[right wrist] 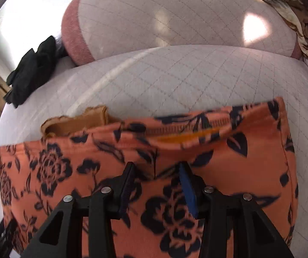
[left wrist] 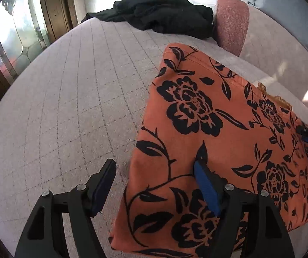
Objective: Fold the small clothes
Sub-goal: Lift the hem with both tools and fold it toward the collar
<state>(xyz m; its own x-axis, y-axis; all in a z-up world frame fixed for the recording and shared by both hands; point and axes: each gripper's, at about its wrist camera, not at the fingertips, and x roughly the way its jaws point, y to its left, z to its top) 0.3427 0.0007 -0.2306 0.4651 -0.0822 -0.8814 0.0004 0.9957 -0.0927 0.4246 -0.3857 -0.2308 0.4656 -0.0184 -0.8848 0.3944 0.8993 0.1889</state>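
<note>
- The quilted sofa seat (left wrist: 68, 107) carries everything; the orange floral garment (left wrist: 218, 139) lies flat on it, in the left wrist view from the centre out to 3 and 5 o'clock, and in the right wrist view across the lower half.
- The garment looks already folded to a rectangle, I judge; its long axis runs from 6 o'clock up toward 12 o'clock in the left view; the hemmed edge points to 12 o'clock, toward the pink cushion (left wrist: 231, 21).
- A mustard lining (right wrist: 78, 120) peeks out at the far edge, about 10 o'clock in the right view; a good fold should tuck it in.
- The black garment (left wrist: 164, 13) waits at 12 o'clock, well apart.
- The left gripper (left wrist: 154, 172) has jaws spread wide, holding nothing; one finger is over the cloth, the other over the seat.
- The right gripper (right wrist: 156, 169) also stands parted above the cloth, gripping nothing.
- For the next fold, I would pinch both layers at the near edge, lift low, and lay evenly.
</note>
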